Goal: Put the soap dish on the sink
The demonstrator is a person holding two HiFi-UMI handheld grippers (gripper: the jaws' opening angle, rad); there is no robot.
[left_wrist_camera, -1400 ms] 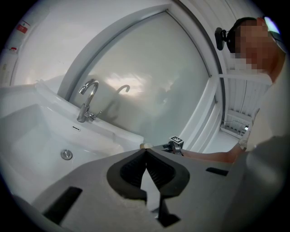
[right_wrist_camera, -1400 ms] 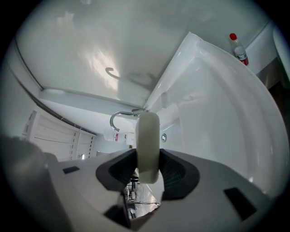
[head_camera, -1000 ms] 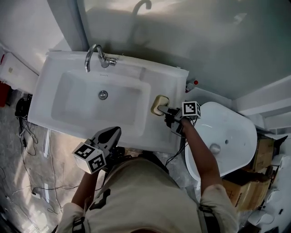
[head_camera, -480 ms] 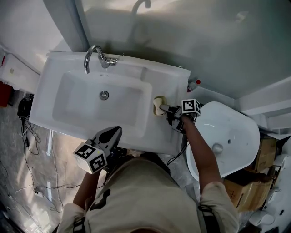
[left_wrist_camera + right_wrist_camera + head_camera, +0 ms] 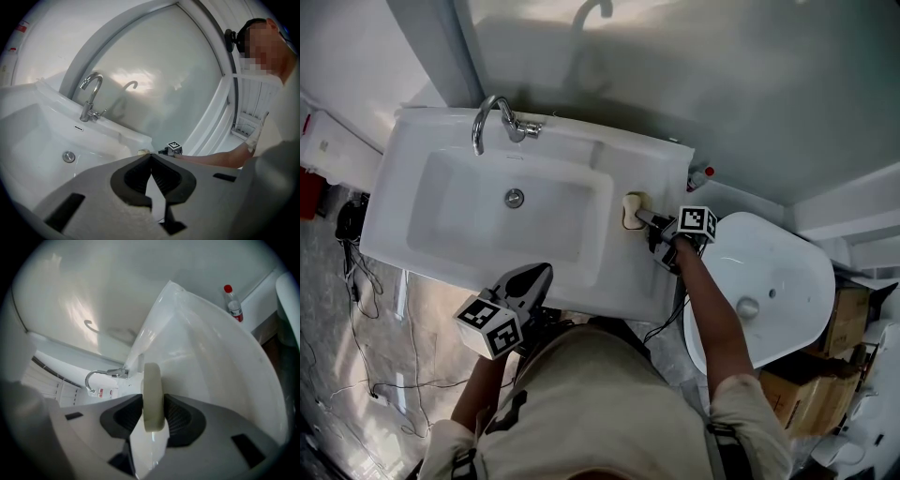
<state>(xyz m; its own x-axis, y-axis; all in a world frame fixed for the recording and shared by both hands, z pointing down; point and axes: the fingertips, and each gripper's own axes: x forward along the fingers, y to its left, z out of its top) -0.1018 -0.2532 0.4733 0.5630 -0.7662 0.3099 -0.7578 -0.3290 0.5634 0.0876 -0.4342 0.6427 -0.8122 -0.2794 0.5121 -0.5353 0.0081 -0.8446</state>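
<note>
The cream soap dish (image 5: 632, 210) is over the flat right ledge of the white sink (image 5: 649, 277), next to the basin. My right gripper (image 5: 641, 218) is shut on it. In the right gripper view the soap dish (image 5: 152, 397) stands edge-on, pressed between both pads of the right gripper (image 5: 153, 405). I cannot tell whether it touches the ledge. My left gripper (image 5: 544, 272) hangs at the sink's front edge, apart from the dish. In its own view the left gripper (image 5: 150, 155) is shut with nothing in it.
A chrome faucet (image 5: 493, 116) stands at the back left of the basin, with a drain (image 5: 515, 198) below it. A red-capped bottle (image 5: 698, 174) stands right of the sink. A white toilet (image 5: 773, 281) and cardboard boxes (image 5: 844, 323) are on the right. Cables (image 5: 356, 281) lie on the floor at left.
My right gripper has carried the soap dish a little farther along the right ledge toward the back wall and lower. The left gripper has stayed where it was.
</note>
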